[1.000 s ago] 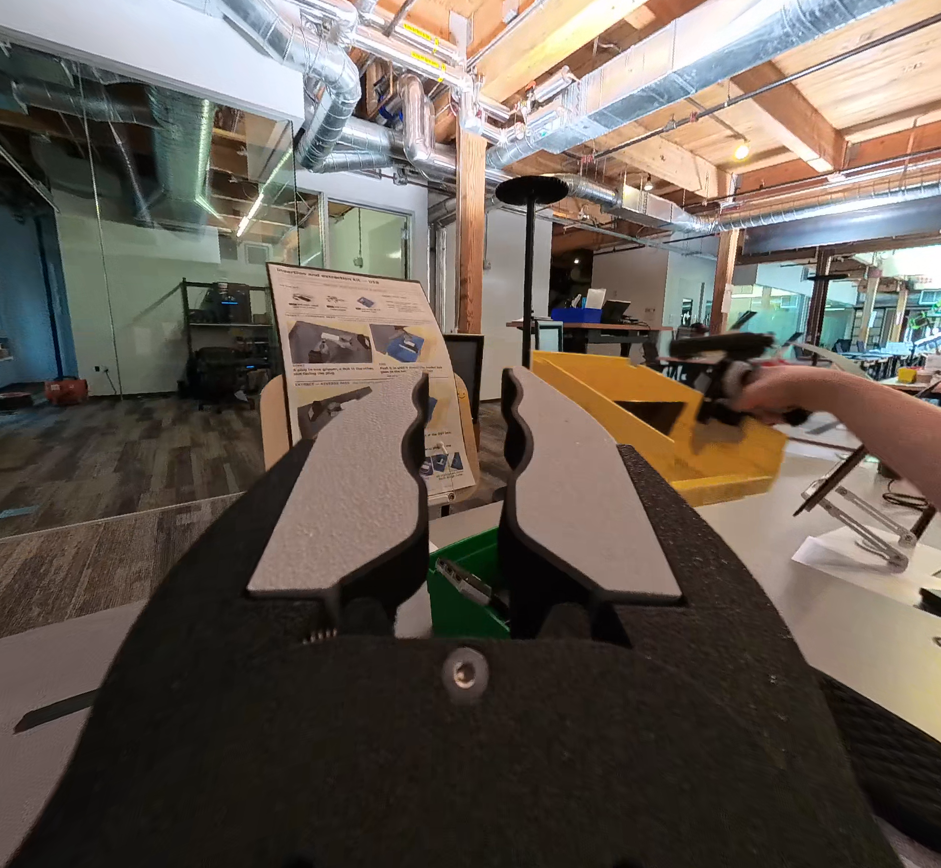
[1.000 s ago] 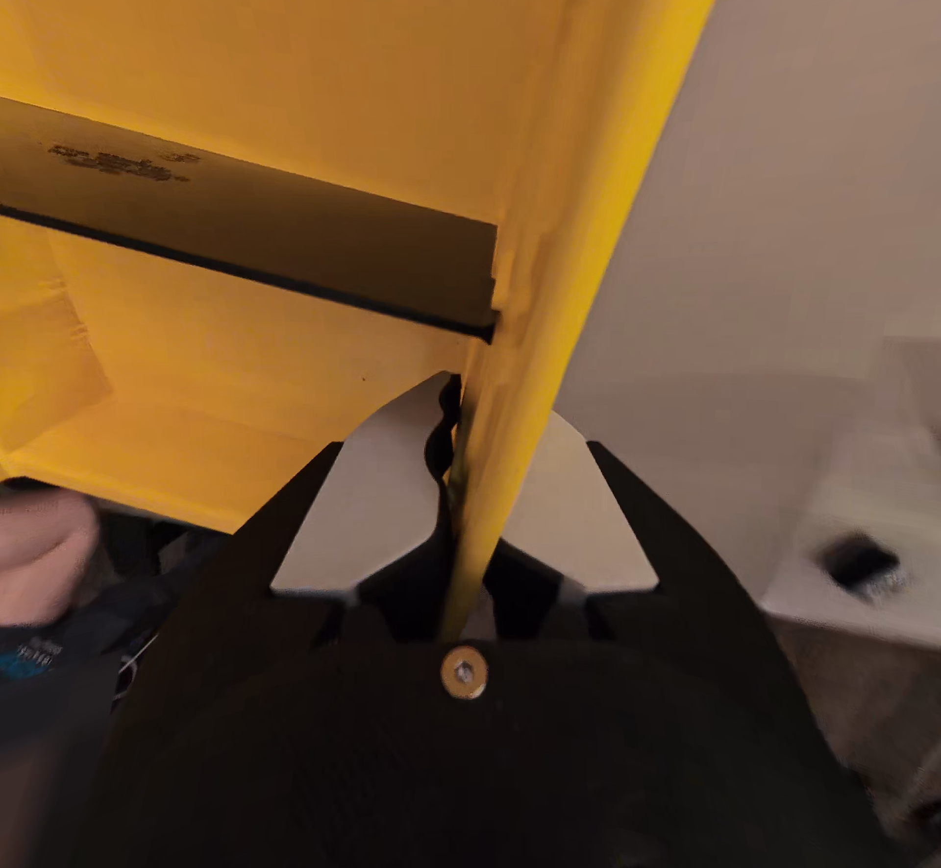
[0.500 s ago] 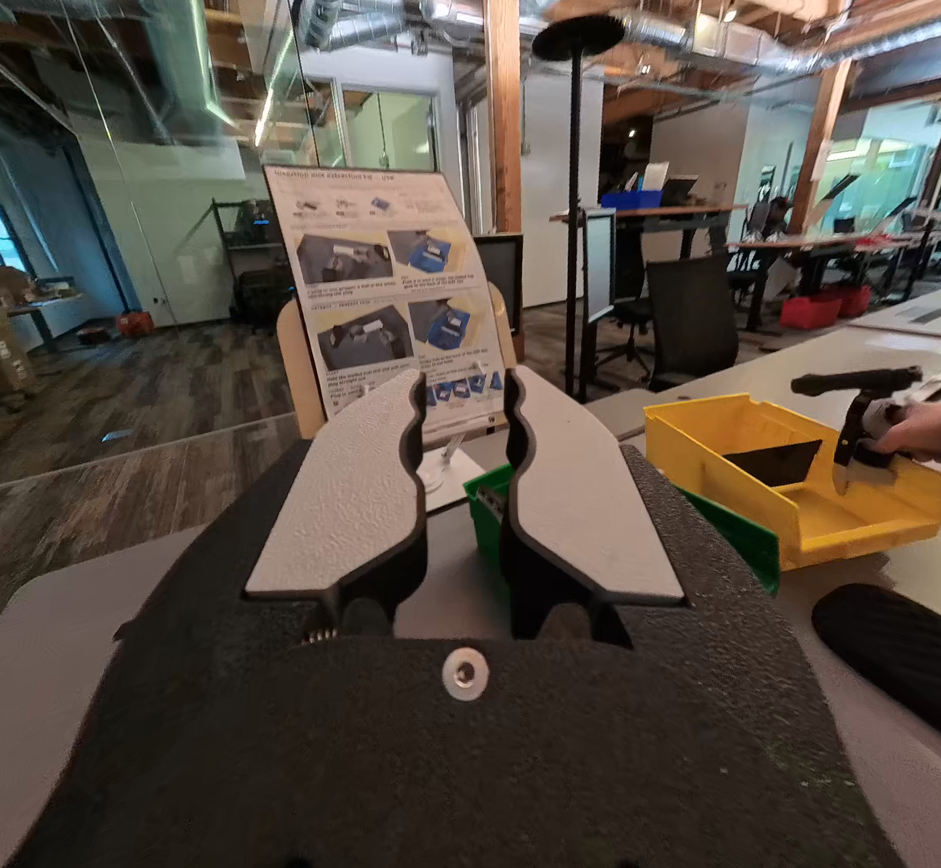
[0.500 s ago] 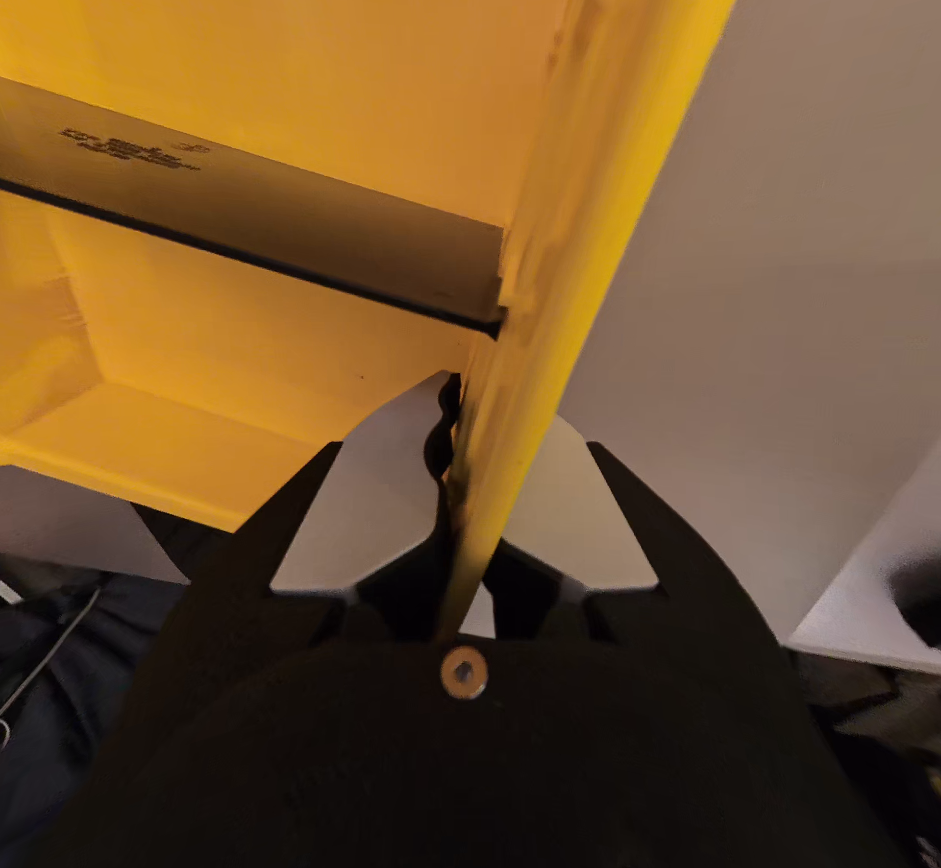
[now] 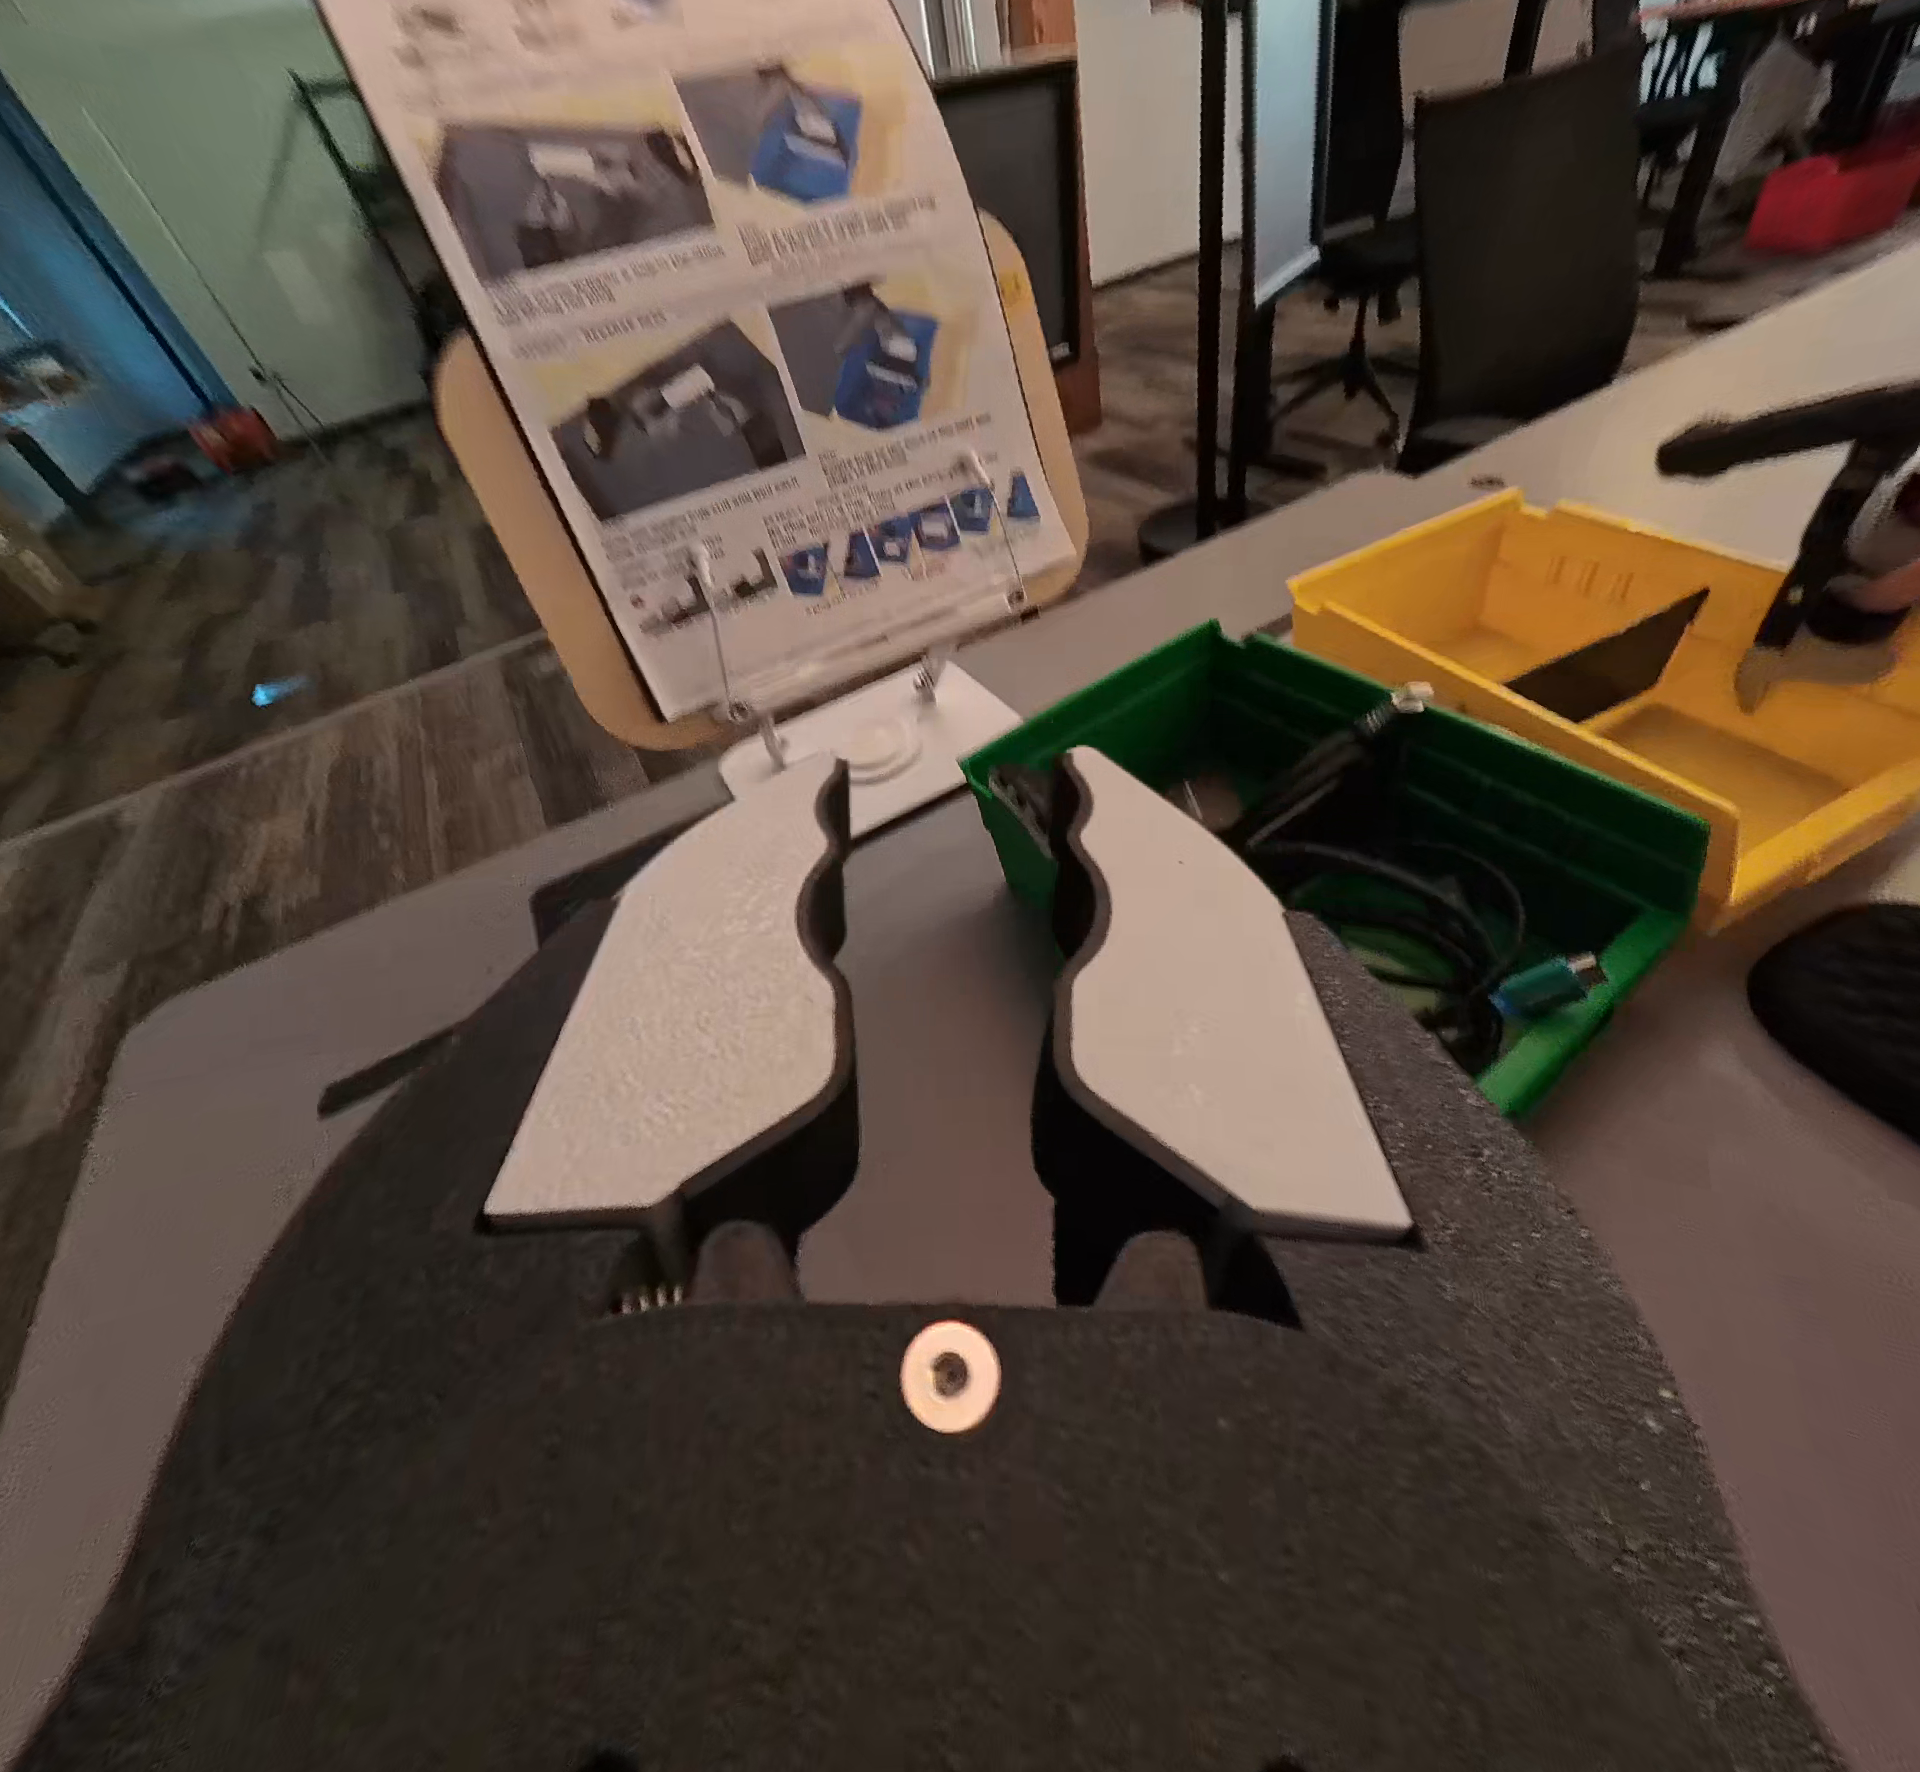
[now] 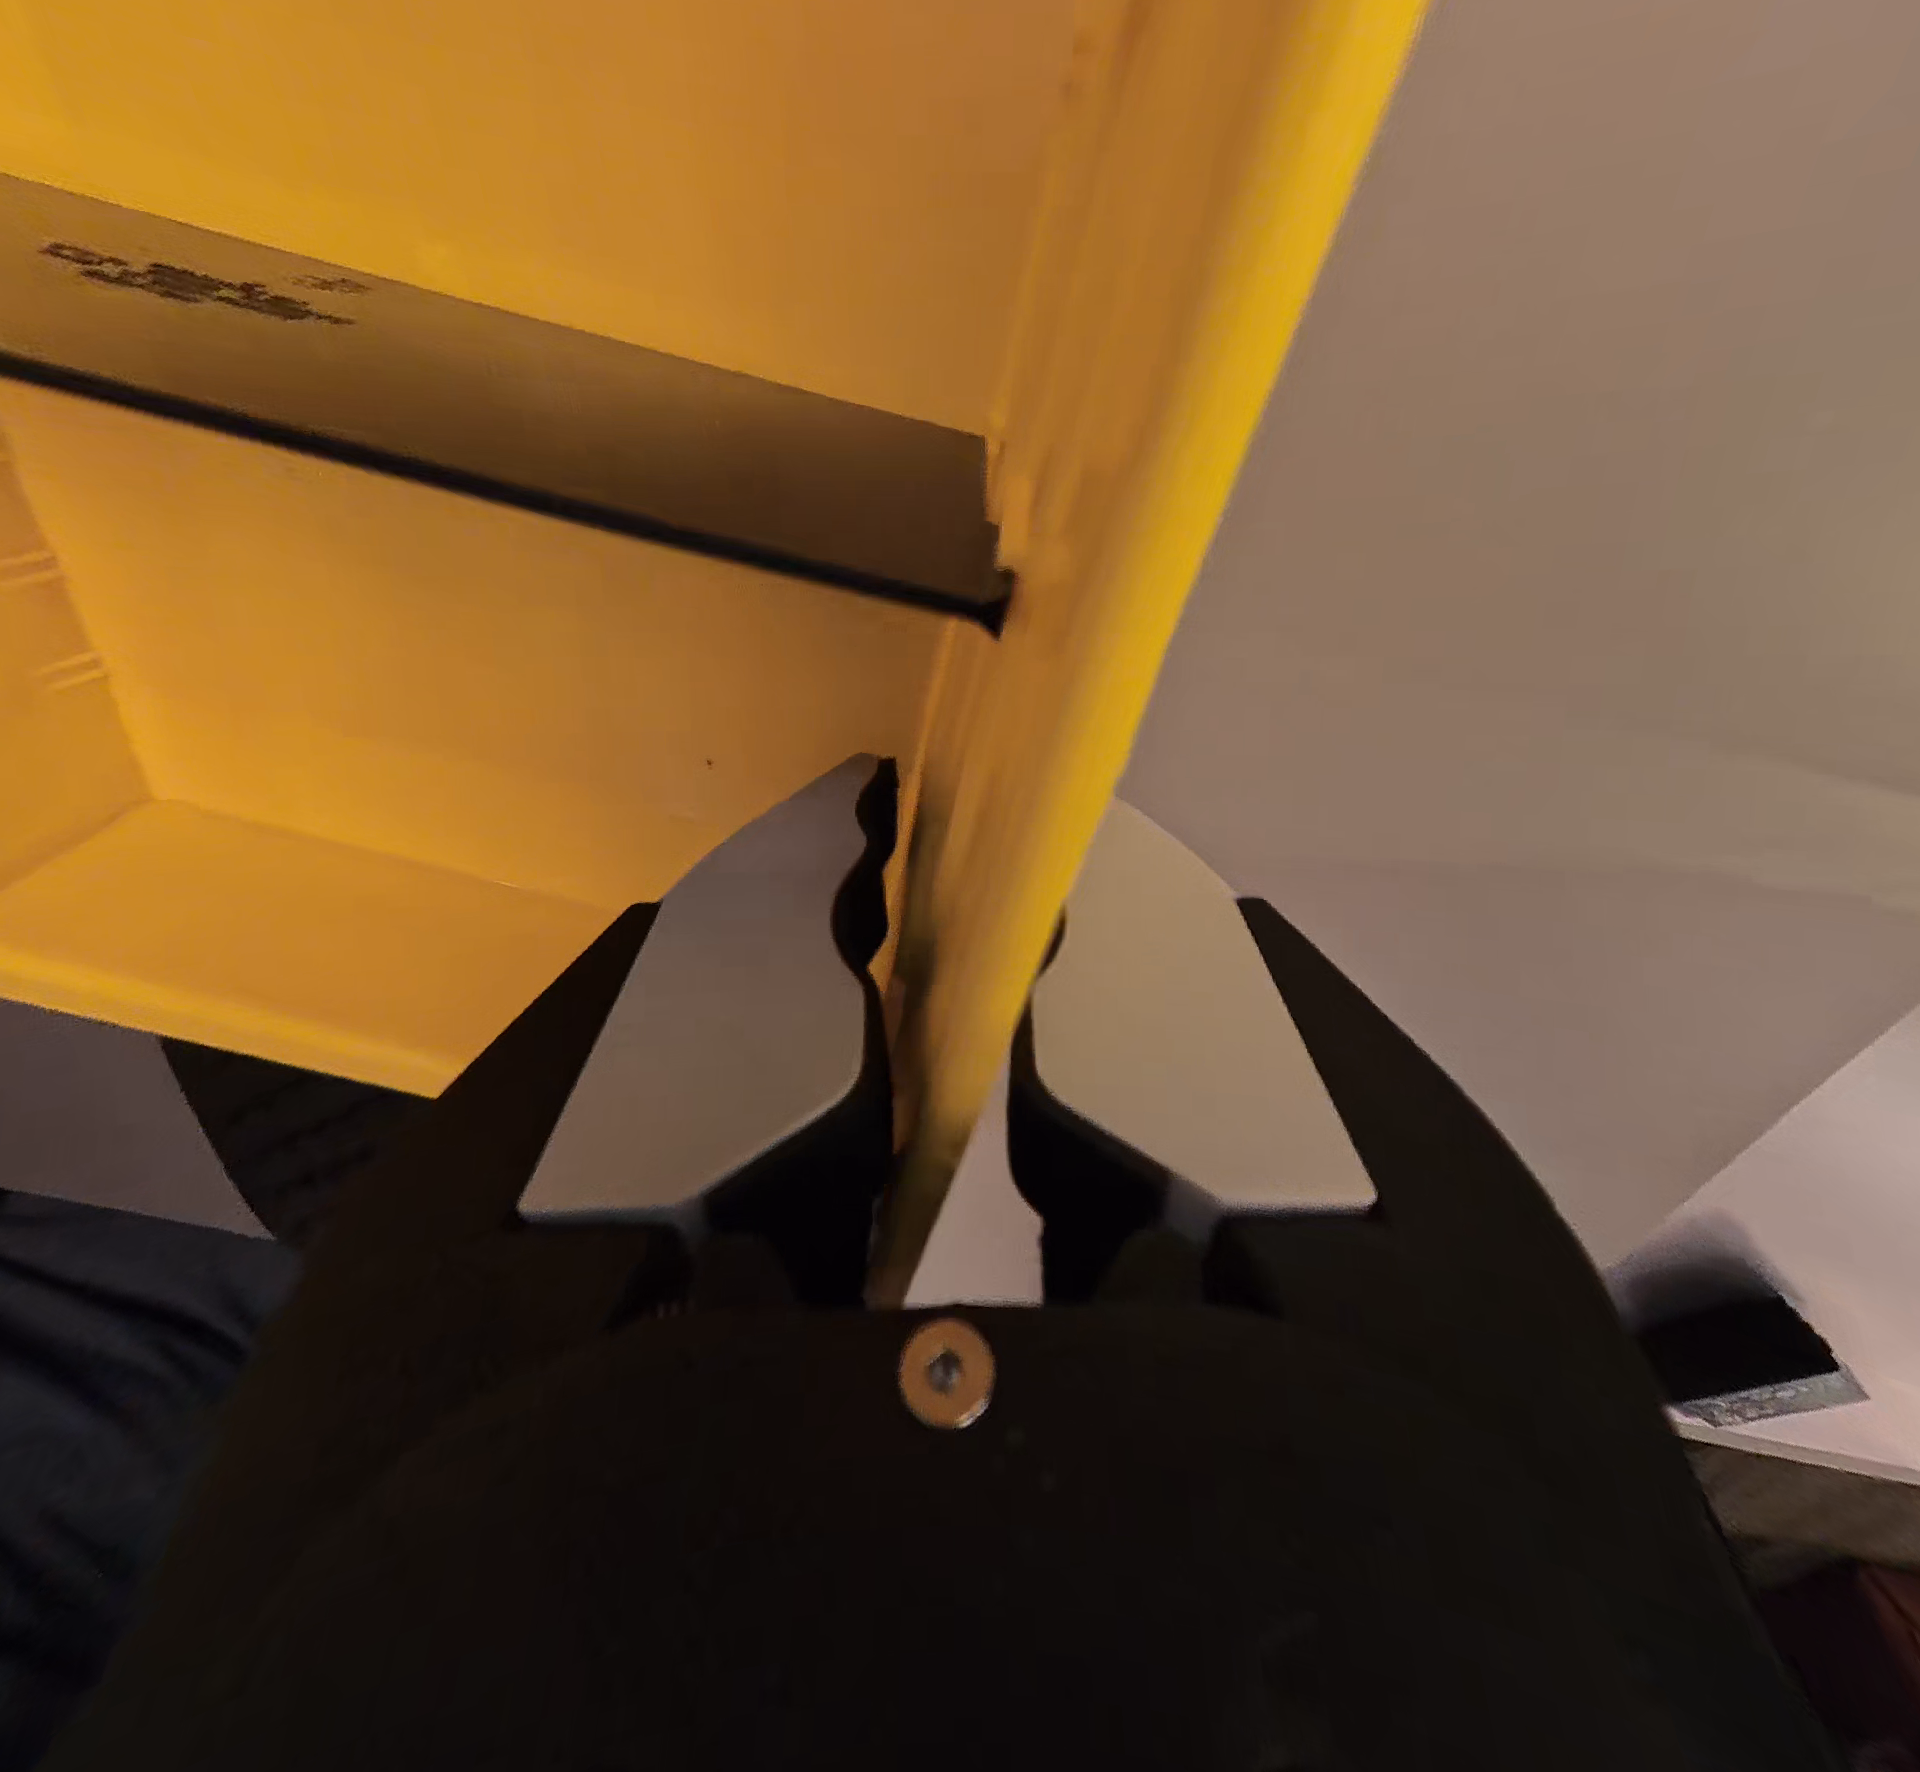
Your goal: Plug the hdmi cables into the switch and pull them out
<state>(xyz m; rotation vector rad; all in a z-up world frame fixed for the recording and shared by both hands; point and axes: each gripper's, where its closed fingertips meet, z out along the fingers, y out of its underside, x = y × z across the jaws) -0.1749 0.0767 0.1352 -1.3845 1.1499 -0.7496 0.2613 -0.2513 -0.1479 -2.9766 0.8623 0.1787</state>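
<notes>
A green bin (image 5: 1621, 818) on the grey table holds coiled black cables (image 5: 1382, 870), one with a blue-green plug (image 5: 1548, 979). My left gripper (image 5: 945, 787) is open and empty, just left of the green bin's near corner. A yellow bin (image 5: 1455, 579) with a black divider (image 5: 1610, 662) stands right behind the green bin. My right gripper (image 6: 987, 808) is shut on the yellow bin's side wall (image 6: 1195, 372), one finger inside and one outside; it also shows in the left wrist view (image 5: 1787, 642). No switch is in view.
An instruction board (image 5: 727, 288) on a stand sits at the table's far edge, behind my left gripper. A black mat (image 5: 935, 995) lies under the left fingers. A black oval pad (image 5: 1849, 995) lies at the right. Office chairs and desks stand beyond the table. One gripper's finger ends stand about 60 cm off the other's.
The right gripper has brought the yellow bin down from the air to the table behind the green bin. The left gripper has tilted down, so the green bin and its cables now show.
</notes>
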